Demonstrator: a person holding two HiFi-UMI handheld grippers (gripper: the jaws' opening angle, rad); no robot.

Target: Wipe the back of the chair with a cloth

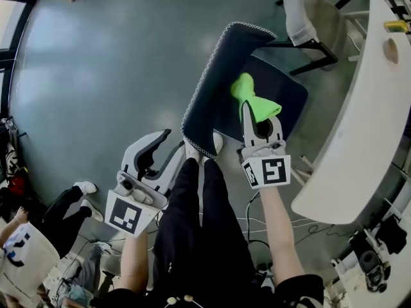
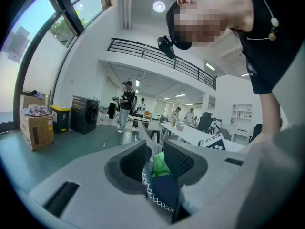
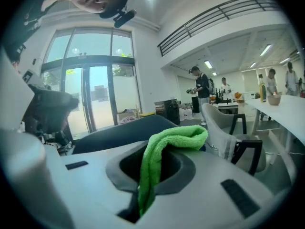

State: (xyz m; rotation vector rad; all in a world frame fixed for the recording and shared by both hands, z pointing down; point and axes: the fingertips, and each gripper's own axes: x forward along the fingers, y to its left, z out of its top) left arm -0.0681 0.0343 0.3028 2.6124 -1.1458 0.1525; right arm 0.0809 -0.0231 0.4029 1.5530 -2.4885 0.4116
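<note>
The person stands over the dark chair [image 1: 218, 76], looking almost straight down on it, one tool in each hand. The right tool [image 1: 260, 117] is clenched on the green cloth [image 1: 252, 98]. One end is pinched deep between the jaws, and the loose bunch flops out ahead, where it can meet the fabric before the hard plastic does. That bunch lies against the chair back on the side facing the seat, partway along its length, so I'd say the wiping is under way rather than finished. The left tool [image 1: 174, 143] is at the near end of the back. In its own view the white-stitched edge runs right between the jaws, which look closed on the chair, probably to stop it from shifting under the rubbing. From the head view alone I could not vouch for how firm that grip is. A white desk [image 1: 359, 127] curves close along the far side of the seat, which leaves the right arm little room to swing outward.
</note>
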